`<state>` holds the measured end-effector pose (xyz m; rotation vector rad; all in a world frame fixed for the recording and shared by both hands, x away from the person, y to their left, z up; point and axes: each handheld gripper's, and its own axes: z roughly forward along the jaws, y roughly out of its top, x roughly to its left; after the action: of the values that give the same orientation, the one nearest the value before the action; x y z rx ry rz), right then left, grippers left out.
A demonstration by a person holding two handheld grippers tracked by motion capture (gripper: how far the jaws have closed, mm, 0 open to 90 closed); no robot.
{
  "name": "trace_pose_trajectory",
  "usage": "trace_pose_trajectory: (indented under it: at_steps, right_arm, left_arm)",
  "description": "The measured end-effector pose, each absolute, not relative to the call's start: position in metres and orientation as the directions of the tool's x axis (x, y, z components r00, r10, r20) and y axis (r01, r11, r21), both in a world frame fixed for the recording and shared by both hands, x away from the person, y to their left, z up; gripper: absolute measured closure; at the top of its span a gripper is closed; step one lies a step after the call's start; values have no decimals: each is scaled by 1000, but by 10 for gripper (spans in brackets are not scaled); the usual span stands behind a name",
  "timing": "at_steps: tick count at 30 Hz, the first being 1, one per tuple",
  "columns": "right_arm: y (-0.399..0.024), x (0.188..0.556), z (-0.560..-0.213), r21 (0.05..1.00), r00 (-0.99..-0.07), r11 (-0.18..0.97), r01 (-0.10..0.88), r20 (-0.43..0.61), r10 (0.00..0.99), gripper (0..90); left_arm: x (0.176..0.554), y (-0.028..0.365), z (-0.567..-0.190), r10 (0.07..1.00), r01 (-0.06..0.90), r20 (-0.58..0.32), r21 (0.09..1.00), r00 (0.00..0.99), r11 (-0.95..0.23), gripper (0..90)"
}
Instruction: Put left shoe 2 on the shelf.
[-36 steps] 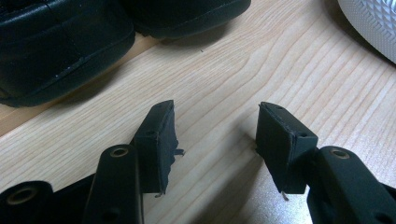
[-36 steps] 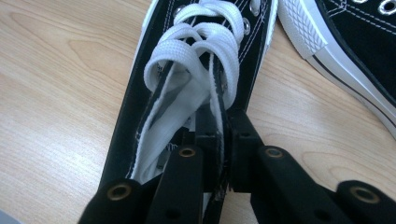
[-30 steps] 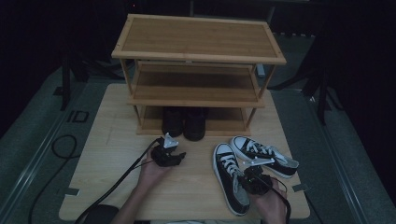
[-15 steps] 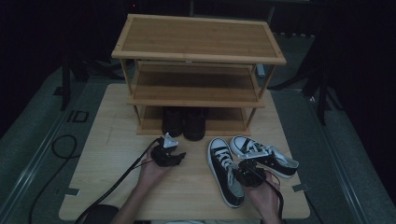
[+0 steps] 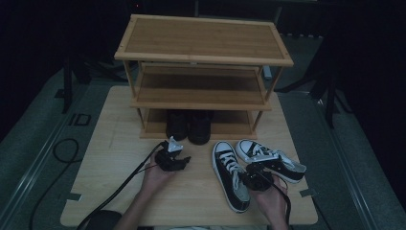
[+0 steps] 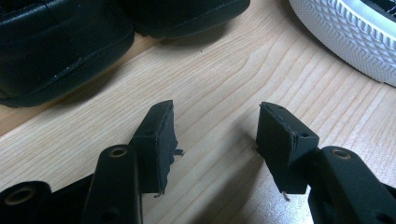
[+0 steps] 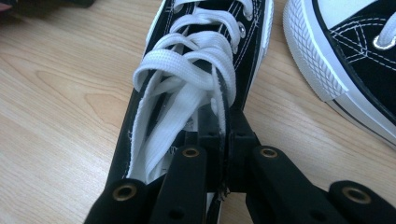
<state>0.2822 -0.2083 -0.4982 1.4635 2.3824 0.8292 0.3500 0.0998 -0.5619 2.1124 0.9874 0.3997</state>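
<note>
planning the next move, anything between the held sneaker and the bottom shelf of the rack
Nothing visible on the table between the sneaker and the rack. On the bottom shelf, the black shoes fill the left-middle; the right part looks free.

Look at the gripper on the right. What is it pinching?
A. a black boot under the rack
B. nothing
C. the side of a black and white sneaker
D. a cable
C: the right gripper has its jaws shut on the side wall of the sneaker beside the white laces.
</note>
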Motion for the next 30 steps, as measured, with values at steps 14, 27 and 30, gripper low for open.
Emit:
trace_pose_trajectory:
  at_steps: [14,27,30]
  right_arm:
    - [-223,292,-489,578,-530,356,734,160,833,885]
    - [-241,301,-465,619,-627,412,668,172,760,884]
    - [-241,303,-458,624,-645,428,654,165,746,885]
  left_arm:
    - [349,99,-562,757,517,-24,745,653,-422,472]
    - [349,99,-562,756,516,-19,742,655,-428,472]
    - [349,99,-562,755,515,-18,742,655,-429,472]
